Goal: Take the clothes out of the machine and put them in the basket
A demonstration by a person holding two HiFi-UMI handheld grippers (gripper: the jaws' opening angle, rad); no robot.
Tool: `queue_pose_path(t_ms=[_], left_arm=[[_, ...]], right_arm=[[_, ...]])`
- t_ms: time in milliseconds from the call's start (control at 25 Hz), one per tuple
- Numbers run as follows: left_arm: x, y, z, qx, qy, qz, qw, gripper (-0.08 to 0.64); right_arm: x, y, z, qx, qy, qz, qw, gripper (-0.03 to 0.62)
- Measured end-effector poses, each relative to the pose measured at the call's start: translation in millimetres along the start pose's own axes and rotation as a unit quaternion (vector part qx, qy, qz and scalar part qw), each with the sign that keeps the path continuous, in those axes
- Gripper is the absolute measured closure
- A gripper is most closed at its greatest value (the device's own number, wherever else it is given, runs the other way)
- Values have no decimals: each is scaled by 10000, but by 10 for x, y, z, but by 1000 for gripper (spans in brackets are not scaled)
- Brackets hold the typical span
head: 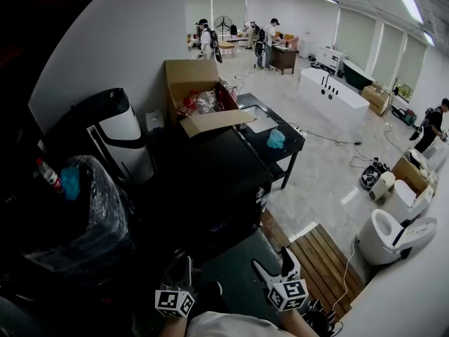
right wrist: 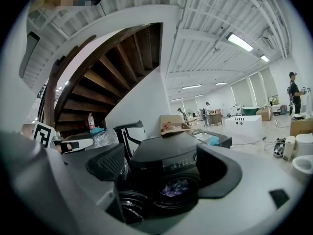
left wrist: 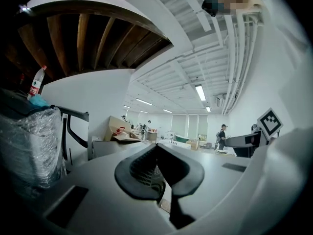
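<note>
As you stand before the black washing machine (head: 210,181), your two hand-held grippers hang low at the bottom of the head view, well short of the machine. Your left hand-held gripper (left wrist: 157,148) has its jaws pressed together at the tips and holds nothing. Your right hand-held gripper (right wrist: 164,166) is spread wide and also empty, and its two dark pads frame the front of the machine.

Between those pads the round door (right wrist: 128,199) hangs open to the left of the drum mouth. The clothes (right wrist: 175,187) lie inside the drum as a bluish-purple bundle, and neither gripper touches them.

Beyond the machine an open cardboard box (head: 200,97) stands against the white wall. To the right of the box is a low black tabletop (head: 284,156) with a small blue item (head: 276,139) on it. To your left, a water bottle (head: 48,175) with a red label rests on top of a bulky bundle wrapped in clear plastic (head: 98,209). A strip of wooden decking (head: 326,258) lies on the floor to your right. Both gripper views show the underside of a wooden staircase (right wrist: 112,77) overhead. Several people (head: 205,39) are standing at the far end of the bright room.
</note>
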State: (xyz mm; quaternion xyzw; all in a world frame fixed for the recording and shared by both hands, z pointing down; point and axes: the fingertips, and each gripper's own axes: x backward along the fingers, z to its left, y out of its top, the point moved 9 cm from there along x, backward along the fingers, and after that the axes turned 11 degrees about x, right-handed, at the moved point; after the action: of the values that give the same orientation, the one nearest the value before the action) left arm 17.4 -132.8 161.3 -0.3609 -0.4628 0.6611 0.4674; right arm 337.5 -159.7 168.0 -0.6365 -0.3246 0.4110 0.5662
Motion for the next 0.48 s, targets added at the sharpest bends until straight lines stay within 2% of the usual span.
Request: queue_pose_path(t_ms=[280,480], left_arm=[[-567,-42,430,-149,-10,156,9998,543],[-897,-269,687,-247,-73,174,9995,543]], right_arm=[[-704,-80,-125,29,57,234,9997,134],[-1138,-288,-204,75,147,206,9997,135]])
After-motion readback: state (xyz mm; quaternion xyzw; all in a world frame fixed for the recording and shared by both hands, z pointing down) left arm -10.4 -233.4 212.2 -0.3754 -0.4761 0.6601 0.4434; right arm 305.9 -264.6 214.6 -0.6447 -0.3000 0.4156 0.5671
